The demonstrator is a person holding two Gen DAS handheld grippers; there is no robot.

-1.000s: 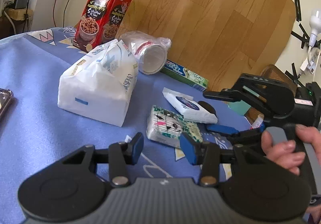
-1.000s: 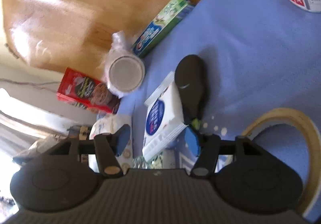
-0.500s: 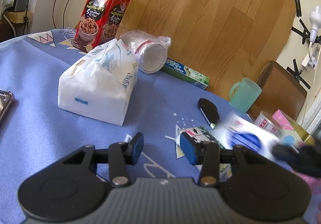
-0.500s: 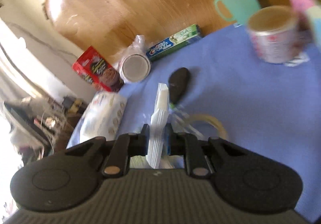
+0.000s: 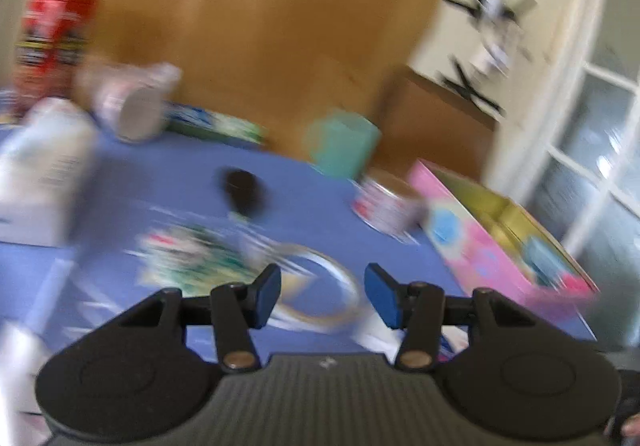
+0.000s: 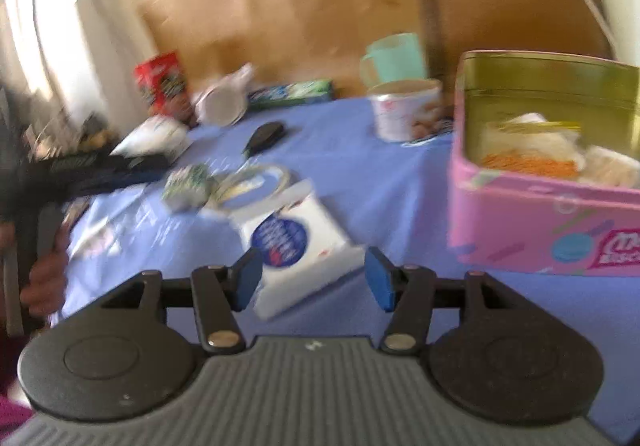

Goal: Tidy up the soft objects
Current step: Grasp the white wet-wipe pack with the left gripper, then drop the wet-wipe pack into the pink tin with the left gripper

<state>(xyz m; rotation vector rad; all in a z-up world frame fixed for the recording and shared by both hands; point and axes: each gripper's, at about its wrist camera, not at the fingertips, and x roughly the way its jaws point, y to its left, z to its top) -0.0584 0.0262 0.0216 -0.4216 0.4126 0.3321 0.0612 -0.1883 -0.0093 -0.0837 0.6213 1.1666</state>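
The pink tin box (image 6: 548, 222) stands open on the blue tablecloth (image 6: 400, 182), its inner walls a dull gold metal; inside lie pale, soft-looking packets and a strip of orange, too blurred to name; behind it stand a squat white cup with a printed band (image 6: 404, 110) and a mint-green plastic mug (image 6: 394, 56), whose contents do not show. Farther back a red carton (image 6: 162, 84), a plastic-wrapped roll lying on its side (image 6: 222, 106) and a flat green box (image 6: 292, 92) line the table's far edge.

The right gripper (image 6: 312, 282) has just been opening; its blue pads stand apart, and the white tissue pack with a round blue label (image 6: 294, 242) lies flat on the cloth just ahead of and between them, seemingly free of both pads, left of the tin. Beside it rest a thin pale ring (image 6: 256, 184), a green-patterned soft pack (image 6: 188, 184) and a smooth black oval object (image 6: 266, 134).

The left gripper (image 5: 322, 294) has also been opening a little; its jaws are parted and hold nothing, above the ring, with a large white crinkled tissue bag (image 5: 40, 174) off to the left.
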